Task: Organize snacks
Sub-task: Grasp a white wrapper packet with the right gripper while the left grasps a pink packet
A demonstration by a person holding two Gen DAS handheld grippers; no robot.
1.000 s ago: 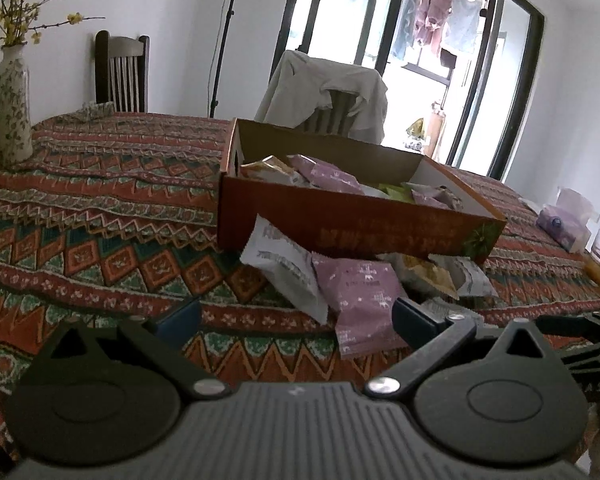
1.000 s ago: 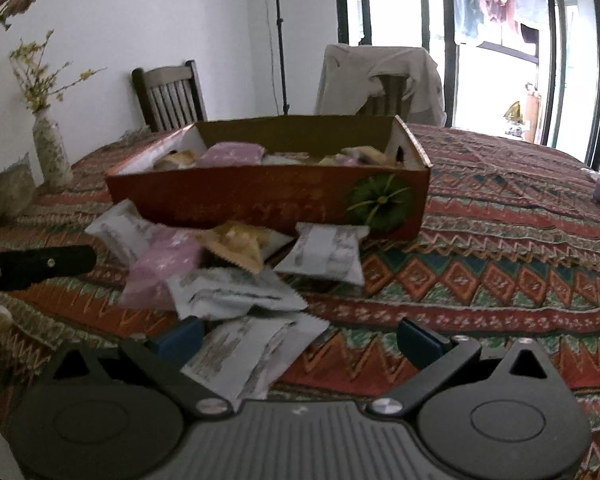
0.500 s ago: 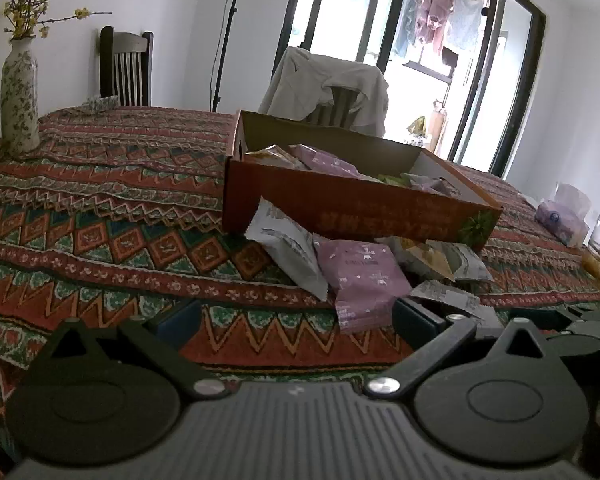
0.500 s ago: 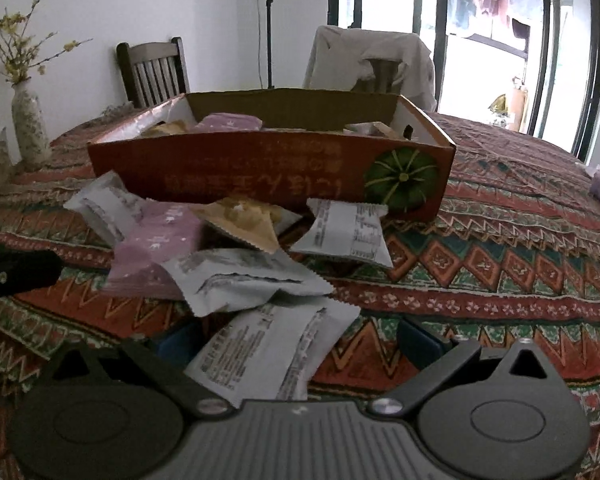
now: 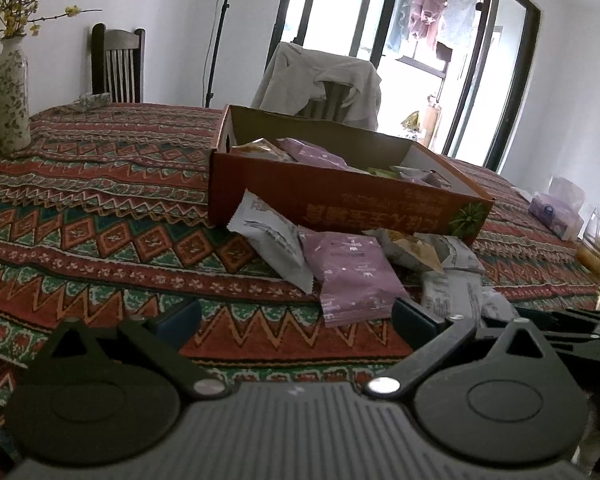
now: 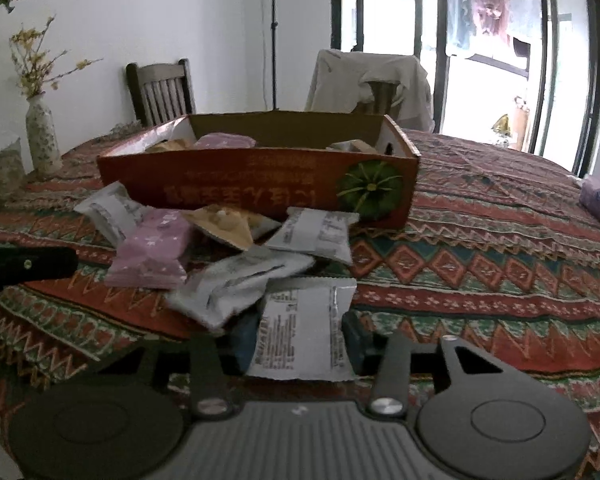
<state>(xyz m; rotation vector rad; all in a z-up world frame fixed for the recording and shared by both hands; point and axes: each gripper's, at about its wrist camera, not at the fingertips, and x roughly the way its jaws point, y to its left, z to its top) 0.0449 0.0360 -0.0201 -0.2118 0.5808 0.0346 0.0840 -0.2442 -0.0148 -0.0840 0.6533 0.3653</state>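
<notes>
On patterned tablecloth (image 6: 480, 248) before orange cardboard box (image 6: 260, 188), white snack packet (image 6: 300, 332) with black print, flat and crinkled, between closing jaws of right gripper (image 6: 300, 336), pink packet (image 6: 152, 248) nearby, left gripper (image 5: 296, 320) spread wide, holding nothing

Upside-down, illegible print on the orange box (image 6: 260, 192) and white packet (image 6: 300, 332).

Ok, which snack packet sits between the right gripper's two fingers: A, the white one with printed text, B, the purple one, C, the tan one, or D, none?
A: the white packet with printed text lies between the closing jaws of the right gripper, while the purple packet lies apart.
</notes>
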